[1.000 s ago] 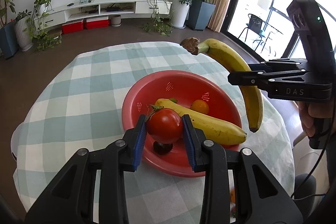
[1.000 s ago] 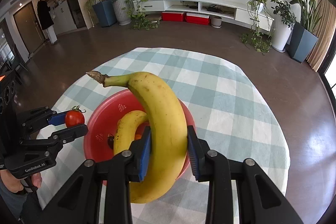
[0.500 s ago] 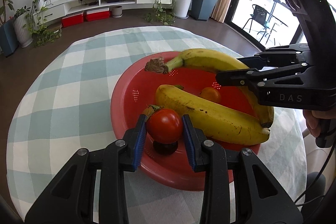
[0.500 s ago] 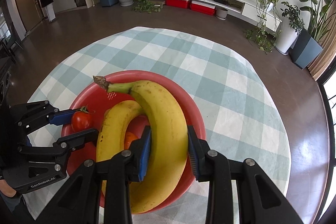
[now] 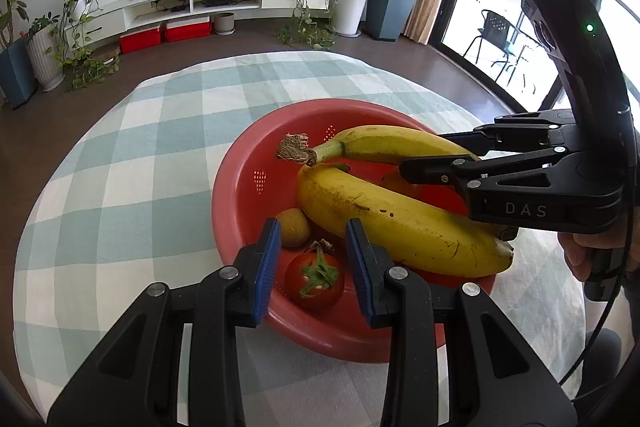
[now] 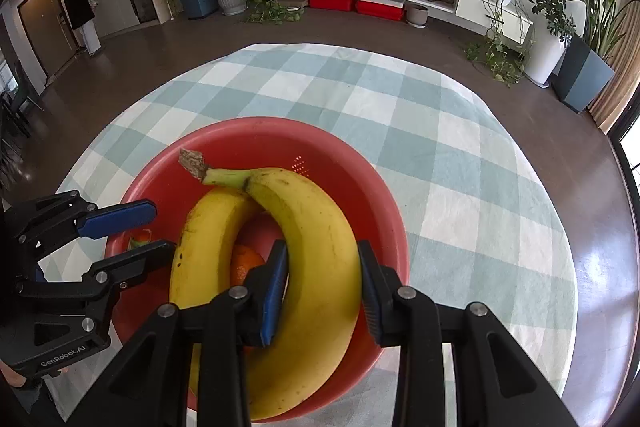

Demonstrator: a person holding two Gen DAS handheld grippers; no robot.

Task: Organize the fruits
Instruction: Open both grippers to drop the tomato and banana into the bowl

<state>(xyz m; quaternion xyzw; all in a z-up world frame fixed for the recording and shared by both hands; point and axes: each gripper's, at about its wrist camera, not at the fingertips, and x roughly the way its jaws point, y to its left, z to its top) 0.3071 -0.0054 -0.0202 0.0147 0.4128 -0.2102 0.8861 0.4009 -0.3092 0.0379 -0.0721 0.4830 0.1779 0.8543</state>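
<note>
1. As seen along the left gripper (image 5: 313, 227): fingers spread wide, nothing between the blue ribbed pads (image 5: 266, 267), low over the near side of a round red perforated plastic bowl (image 5: 240, 187).
2. Directly beneath that gap, down inside the bowl: a ripe red tomato with a green calyx (image 5: 314, 279), calyx upward, touching neither pad.
3. Just beyond the tomato, close to the tip of the left-hand pad: a small brown fuzzy kiwi (image 5: 294, 227), nestled against the flank of a large speckled yellow banana (image 5: 380, 219) lying across the bowl.
4. Behind that one, clenched around its middle by the right gripper (image 6: 322, 247): a second, cleaner curved yellow banana (image 6: 320, 227), lowered within the bowl's rim, dry brown stem end pointing toward the far wall, green neck crossing over the speckled banana's top end. Impossible to tell whether it rests its full weight on the fruit below.
5. Tucked between the two bananas, mostly hidden: a small round orange citrus fruit (image 6: 244, 265).
6. Under the bowl: a round desk draped in a pale green-and-white checked cloth (image 5: 140, 167).
7. Farther back: dark floor, potted plants, a low white media unit with red boxes beneath a wall-mounted screen.
</note>
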